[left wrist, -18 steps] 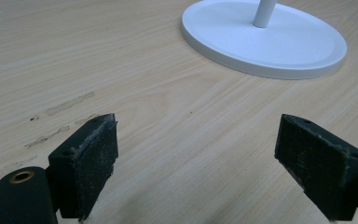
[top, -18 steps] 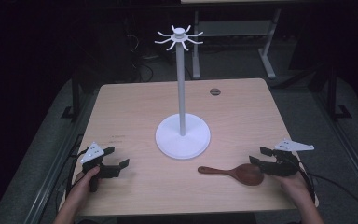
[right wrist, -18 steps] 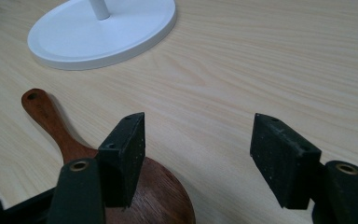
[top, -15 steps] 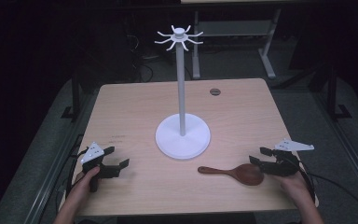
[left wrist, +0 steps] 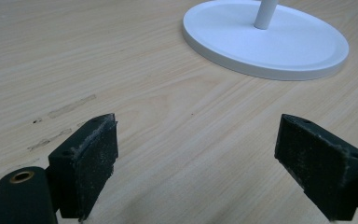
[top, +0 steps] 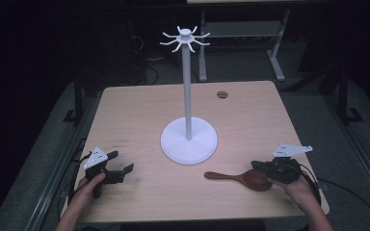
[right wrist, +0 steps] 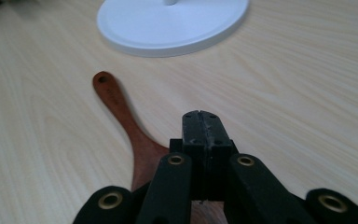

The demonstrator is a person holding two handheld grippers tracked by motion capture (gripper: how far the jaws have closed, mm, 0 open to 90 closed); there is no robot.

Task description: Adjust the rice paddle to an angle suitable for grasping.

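Right gripper view shows your right gripper point(right wrist: 200, 122) clenched empty above the wooden spoon point(right wrist: 121, 116); your left gripper point(left wrist: 196, 163) stands released near the white stand point(left wrist: 265, 42).

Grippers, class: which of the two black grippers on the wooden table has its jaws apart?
The left gripper, at the table's left edge: its jaws stand wide apart over bare wood. The right gripper, above the brown wooden spoon, has its jaws pressed together.

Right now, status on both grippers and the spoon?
Left gripper open, nothing between its jaws. Right gripper shut, above the wooden spoon. Spoon flat on table, near the white stand.
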